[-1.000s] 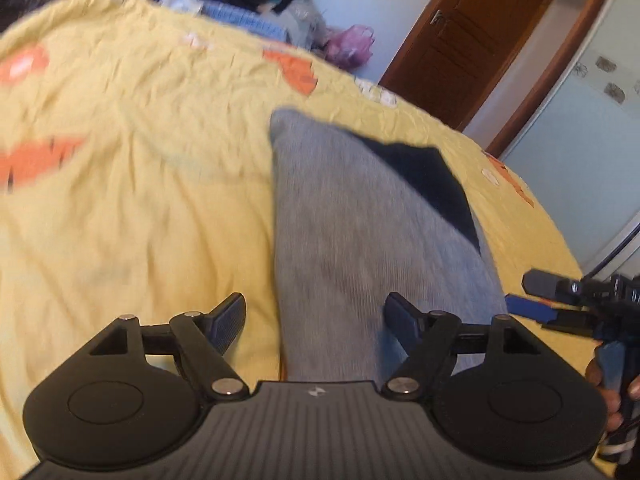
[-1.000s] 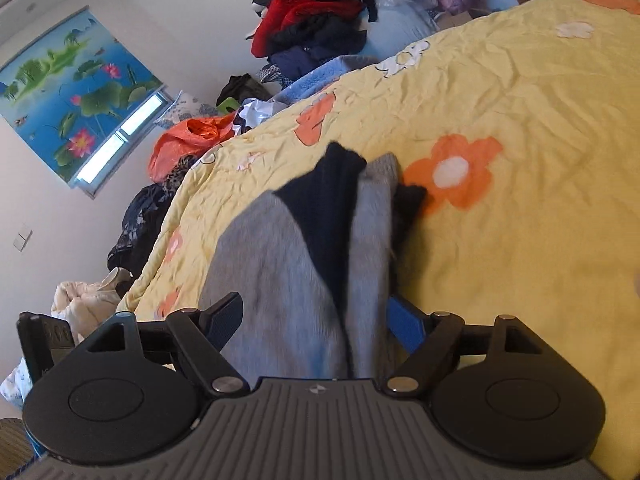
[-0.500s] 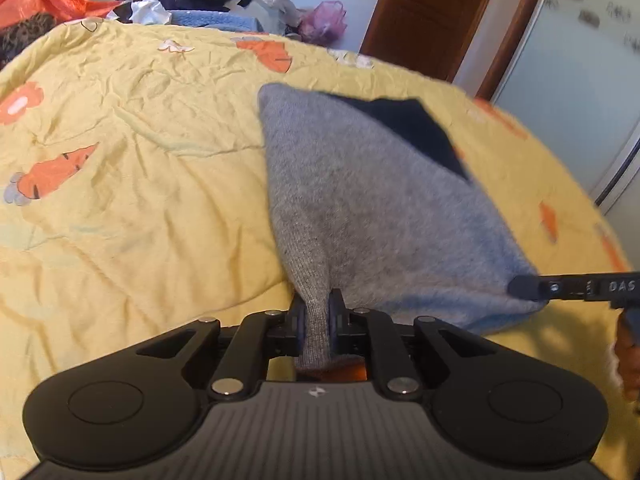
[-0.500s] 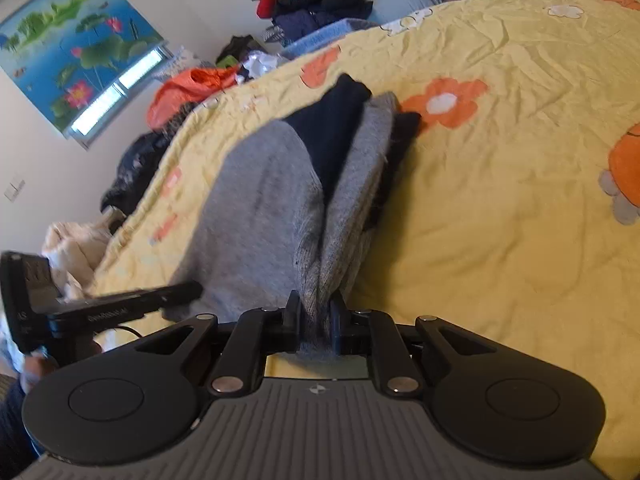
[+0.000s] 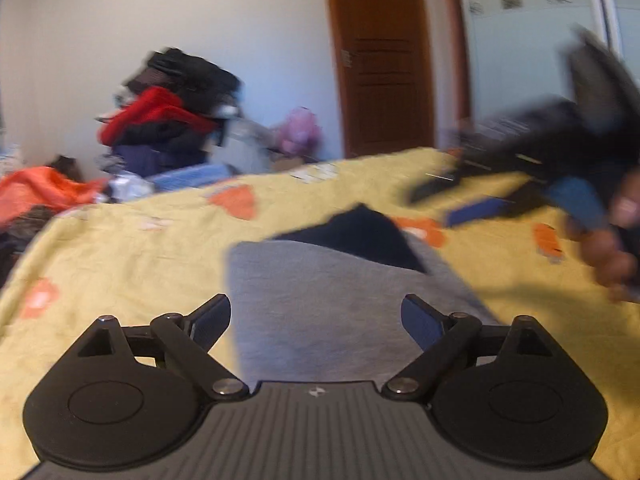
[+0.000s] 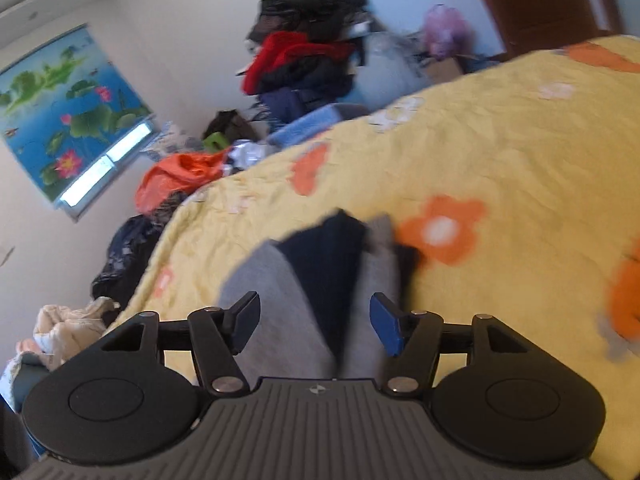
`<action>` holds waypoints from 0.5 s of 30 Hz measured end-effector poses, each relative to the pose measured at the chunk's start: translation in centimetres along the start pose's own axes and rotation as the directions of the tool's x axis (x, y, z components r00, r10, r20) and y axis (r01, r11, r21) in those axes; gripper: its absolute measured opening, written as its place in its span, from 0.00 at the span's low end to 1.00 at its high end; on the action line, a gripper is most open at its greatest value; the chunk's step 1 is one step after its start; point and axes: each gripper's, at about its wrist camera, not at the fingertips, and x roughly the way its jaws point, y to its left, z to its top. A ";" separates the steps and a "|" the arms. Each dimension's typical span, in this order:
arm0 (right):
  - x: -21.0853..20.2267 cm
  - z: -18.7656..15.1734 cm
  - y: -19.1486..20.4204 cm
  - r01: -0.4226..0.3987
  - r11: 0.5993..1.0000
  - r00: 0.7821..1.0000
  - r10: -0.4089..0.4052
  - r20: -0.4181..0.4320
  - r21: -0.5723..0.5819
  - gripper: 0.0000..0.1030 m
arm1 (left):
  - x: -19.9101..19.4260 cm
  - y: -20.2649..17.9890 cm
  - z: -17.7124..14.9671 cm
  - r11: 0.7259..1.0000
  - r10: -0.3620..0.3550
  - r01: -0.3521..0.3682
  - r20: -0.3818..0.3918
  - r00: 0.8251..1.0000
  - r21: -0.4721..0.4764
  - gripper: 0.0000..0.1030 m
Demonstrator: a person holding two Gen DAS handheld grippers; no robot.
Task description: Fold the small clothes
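While both cameras sit low over the bed, each looks out between spread fingers: the left hand-held gripper (image 5: 316, 316) stands wide with nothing between its pads, and the right hand-held gripper (image 6: 315, 322) is likewise spread and grips nothing. Just ahead of both lies the task's piece, a small grey knit garment (image 5: 320, 300) with a dark navy panel (image 5: 356, 236) showing at its far end; it rests flat on the yellow bedspread (image 5: 120, 264), reaching right up to the fingertips in both views, though whether it touches them cannot be told. From the right wrist view the garment looks doubled lengthwise, with grey layers either side of the navy strip and a neat straight edge on its left. In the left wrist view the right tool appears again, blurred, off to the right above the bedspread, with the person's hand (image 5: 612, 256) around its handle. Judging by the tidy, compact shape, at least one fold seems done and the cloth has been laid down; a further fold across its length may be left, or it may be ready to set aside. Beyond the bed's edge are a heap of clothes (image 6: 308, 52) against the wall, an orange bag (image 6: 180, 172), a lotus-print window blind (image 6: 68, 108) and a brown door (image 5: 384, 56).
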 end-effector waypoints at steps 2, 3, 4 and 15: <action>3.6 1.1 1.1 -0.030 1.000 0.998 0.029 -0.053 -0.004 0.67 | 2.2 -1.0 -0.5 0.998 -0.061 0.061 -0.064 0.996 0.001 0.90; 5.4 1.3 1.5 -0.025 1.000 0.995 0.023 -0.093 -0.018 0.68 | 3.4 -1.4 -1.0 0.997 -0.076 0.077 -0.118 0.990 0.006 0.90; 7.2 1.3 1.8 -0.002 0.999 0.991 -0.006 -0.136 -0.053 0.71 | 4.4 -1.6 -1.7 0.996 -0.087 0.090 -0.170 0.982 0.010 0.89; 4.4 -0.5 1.0 0.038 0.999 0.991 -0.040 -0.124 -0.024 0.70 | -0.7 3.3 -3.0 0.975 -0.129 0.121 -0.031 0.991 -0.188 0.88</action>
